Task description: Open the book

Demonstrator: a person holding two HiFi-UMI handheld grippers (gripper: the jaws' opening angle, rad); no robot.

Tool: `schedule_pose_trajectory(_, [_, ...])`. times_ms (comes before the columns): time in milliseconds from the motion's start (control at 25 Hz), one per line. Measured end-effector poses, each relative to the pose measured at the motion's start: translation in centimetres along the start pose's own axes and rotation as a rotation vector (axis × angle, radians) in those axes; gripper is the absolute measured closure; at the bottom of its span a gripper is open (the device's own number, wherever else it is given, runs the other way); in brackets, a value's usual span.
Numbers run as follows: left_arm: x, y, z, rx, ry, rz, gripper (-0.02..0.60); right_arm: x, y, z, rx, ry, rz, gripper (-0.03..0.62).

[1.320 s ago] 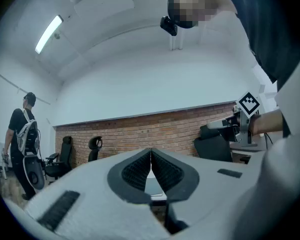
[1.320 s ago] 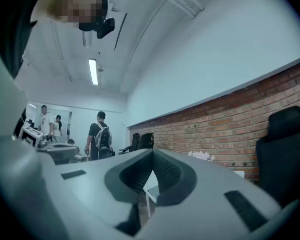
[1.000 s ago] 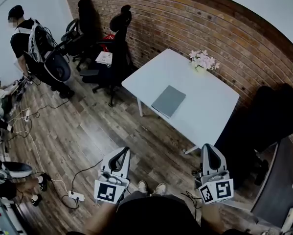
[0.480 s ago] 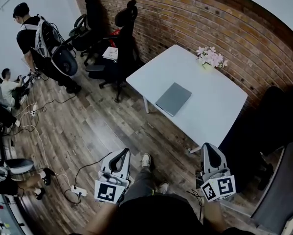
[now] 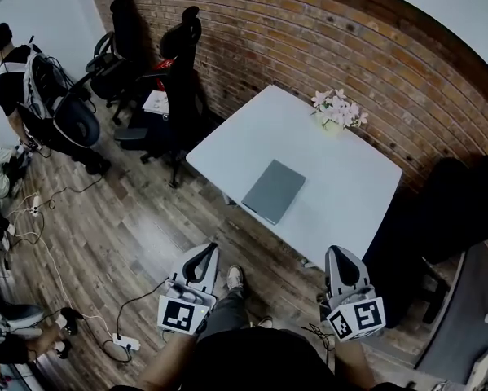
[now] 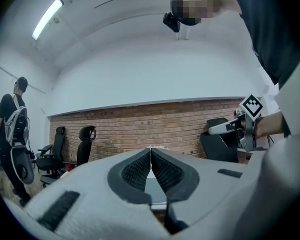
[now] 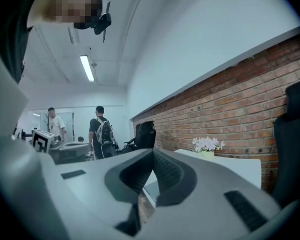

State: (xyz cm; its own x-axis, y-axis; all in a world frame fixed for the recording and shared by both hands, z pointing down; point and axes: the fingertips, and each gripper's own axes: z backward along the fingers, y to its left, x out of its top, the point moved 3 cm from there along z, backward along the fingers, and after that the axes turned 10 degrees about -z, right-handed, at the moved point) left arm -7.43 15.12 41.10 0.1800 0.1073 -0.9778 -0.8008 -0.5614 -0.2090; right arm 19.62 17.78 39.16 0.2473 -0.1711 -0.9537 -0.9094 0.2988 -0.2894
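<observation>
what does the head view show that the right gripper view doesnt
Only the head view shows the white power strip with its cables on the floor and the person's own shoe. Only the right gripper view shows the long ceiling strip light. Both show the white rectangular table, the pale pink flowers in a vase and the red brick wall.

Closed jaws of the left gripper (image 6: pixel 151 151) hide most of the grey book (image 6: pixel 157 193) (cover too small to read).

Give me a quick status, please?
Left gripper and right gripper shut, empty, short of the table. Book closed, flat on it, untouched. Path clear.
</observation>
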Motion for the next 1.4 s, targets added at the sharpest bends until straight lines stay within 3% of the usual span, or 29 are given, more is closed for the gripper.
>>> schedule_pose_trajectory(560, [-3.0, 11.8, -9.4, -0.064, -0.006, 0.084, 0.555, 2.5, 1.8, -15.0, -0.049, 0.04, 0.029, 0.58])
schedule_pose_trajectory(1040, [-5.0, 13.7, -14.7, -0.18, -0.021, 0.145, 0.555, 2.2, 0.4, -18.3, -0.164, 0.081, 0.036, 0.58])
schedule_pose_trajectory(1160, [-5.4, 13.3, -15.7, -0.191, -0.01, 0.148, 0.555, 1.5, -1.0, -18.4, -0.198, 0.09, 0.0, 0.58])
schedule_pose_trajectory(1320, [-4.1, 13.2, -17.1, -0.182, -0.063, 0.113, 0.555, 0.1, -3.2, -18.7, -0.209, 0.114, -0.048, 0.58])
schedule_pose_trajectory(1400, [-3.8, 13.0, -17.0, -0.174, -0.027, 0.122, 0.555, -0.7, -4.0, -18.9, -0.212, 0.133, -0.062, 0.58])
